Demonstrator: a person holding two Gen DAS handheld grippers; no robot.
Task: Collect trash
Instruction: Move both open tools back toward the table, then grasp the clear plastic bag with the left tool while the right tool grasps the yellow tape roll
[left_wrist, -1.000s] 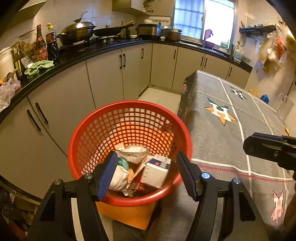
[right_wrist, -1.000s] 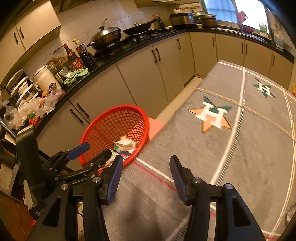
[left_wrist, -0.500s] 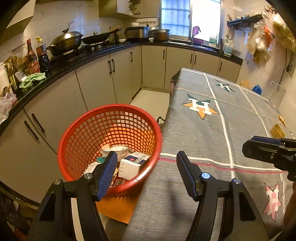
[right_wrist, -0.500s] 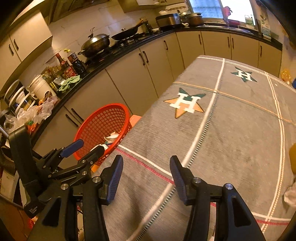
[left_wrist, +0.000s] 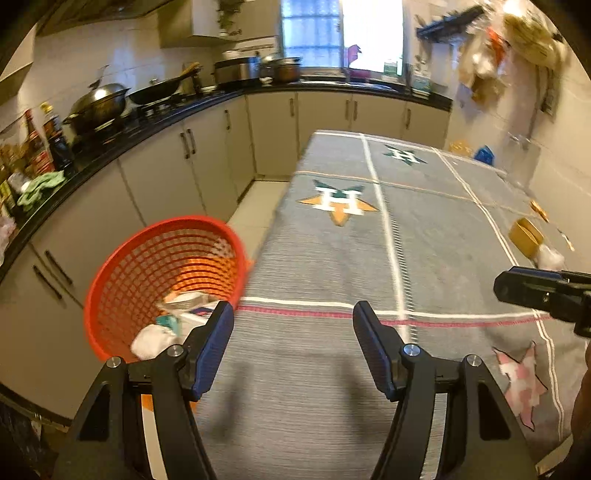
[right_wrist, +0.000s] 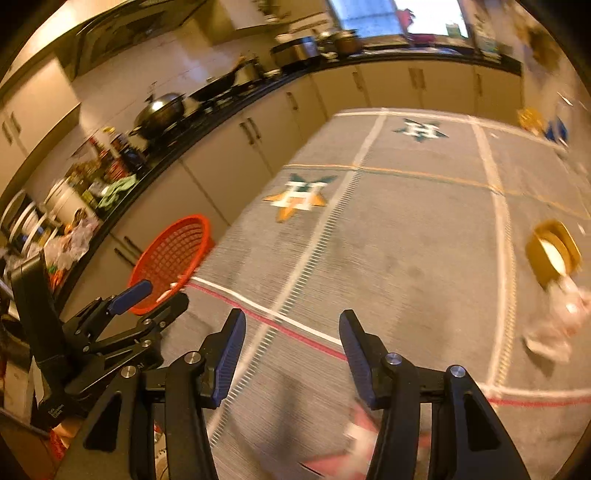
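A red mesh basket (left_wrist: 162, 273) (right_wrist: 173, 254) with crumpled paper and a box inside stands off the table's left edge. My left gripper (left_wrist: 293, 314) hangs open and empty over the grey tablecloth (left_wrist: 369, 258), just right of the basket. My right gripper (right_wrist: 291, 319) is also open and empty, further right over the cloth (right_wrist: 388, 240). A yellow paper cup (right_wrist: 552, 253) (left_wrist: 524, 236) lies on its side at the table's right, with crumpled white trash (right_wrist: 557, 321) (left_wrist: 550, 258) beside it. The left gripper (right_wrist: 147, 295) shows in the right wrist view, and one finger of the right gripper (left_wrist: 539, 291) in the left wrist view.
Beige cabinets (left_wrist: 177, 173) under a black counter with woks (left_wrist: 99, 103), bottles and pots run along the left and back. Small yellow scraps (left_wrist: 537, 208) lie near the table's right edge. Bags hang on the right wall (left_wrist: 517, 33).
Both grippers have swung right, away from the basket and out over the tablecloth. The basket slid to the left of both views; the cup and white trash came into view.
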